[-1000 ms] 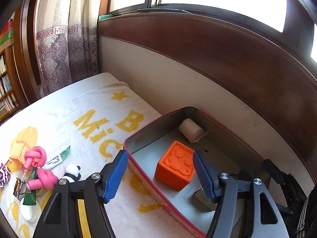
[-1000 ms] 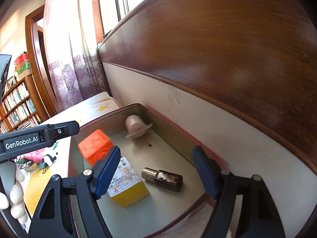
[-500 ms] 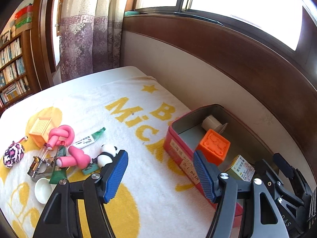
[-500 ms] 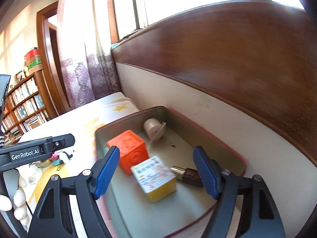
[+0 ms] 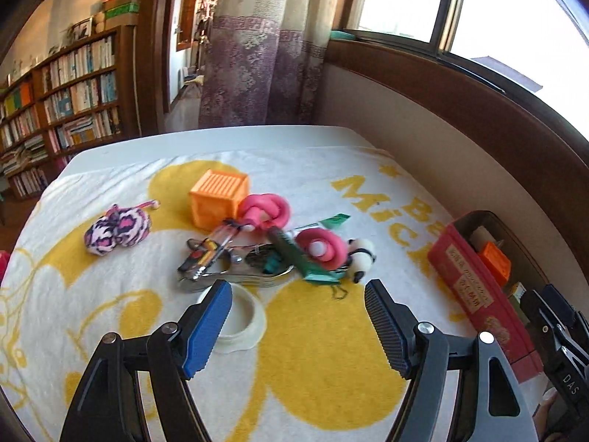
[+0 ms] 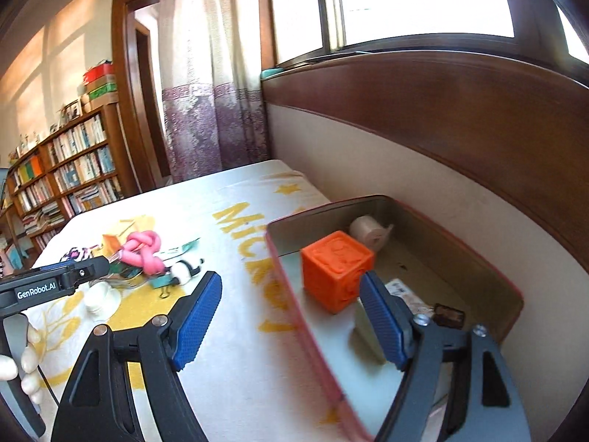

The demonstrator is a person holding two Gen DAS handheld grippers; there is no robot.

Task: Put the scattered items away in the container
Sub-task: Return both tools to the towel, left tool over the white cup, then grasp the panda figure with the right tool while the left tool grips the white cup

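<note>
**Both tools empty above the towel**

The left tool (image 5: pixel 298 326) hangs over the yellow-and-white towel (image 5: pixel 324 361), released; its jaws have just been opening and nothing sits between them. Just beyond its left pad lies a white ring (image 5: pixel 239 318). Farther out is the heap of scattered items: a metal clip tool (image 5: pixel 221 265), a green tube (image 5: pixel 294 254), a knotted pink toy (image 5: pixel 265 211), a panda figure (image 5: pixel 362 258) and a pale orange crate block (image 5: pixel 219 199) touching the pink toy. A pink-patterned ball (image 5: pixel 117 228) lies apart to the left.

The right tool (image 6: pixel 289 318) is also released and holds nothing, straddling the near rim of the red container (image 6: pixel 294 294), which stands on the towel beside the wall. Inside it are an orange cube (image 6: pixel 337 269), a pale roll (image 6: pixel 368 234) in the far corner, a printed box (image 6: pixel 399 289) partly hidden by the right pad, and a small dark bottle (image 6: pixel 447 313). A hand (image 6: pixel 22 364) grips the left tool's handle at the edge of the right wrist view.
</note>
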